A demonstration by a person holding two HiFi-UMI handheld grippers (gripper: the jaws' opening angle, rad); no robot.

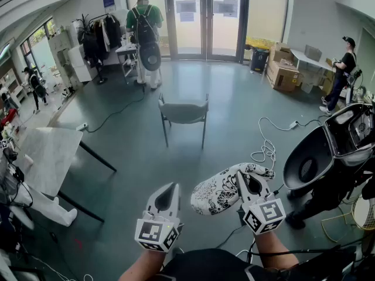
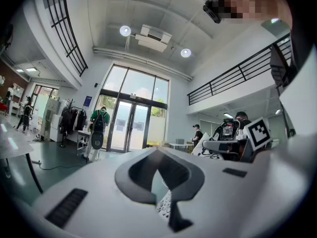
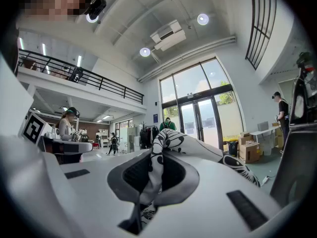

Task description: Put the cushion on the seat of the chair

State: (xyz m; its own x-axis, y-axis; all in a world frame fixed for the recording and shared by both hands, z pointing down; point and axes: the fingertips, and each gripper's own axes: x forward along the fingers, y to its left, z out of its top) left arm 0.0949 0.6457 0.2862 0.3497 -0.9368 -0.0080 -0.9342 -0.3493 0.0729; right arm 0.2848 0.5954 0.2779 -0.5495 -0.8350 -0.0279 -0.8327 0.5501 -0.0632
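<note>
My right claw [image 1: 248,184] grips the patterned cushion [image 1: 218,195] by its edge, held in the air well short of the chair [image 1: 183,113], my left claw [image 1: 166,199] closed on nothing; seating it remains.

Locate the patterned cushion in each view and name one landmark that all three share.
Head view: lower centre-right; the cushion is held by the right gripper.
Left gripper view: right of centre at mid-height, a small patterned part shows.
Right gripper view: centre; the cushion is pinched between the jaws and drapes to the right.
Shared landmark: the glass doors at the far end of the hall.
</note>
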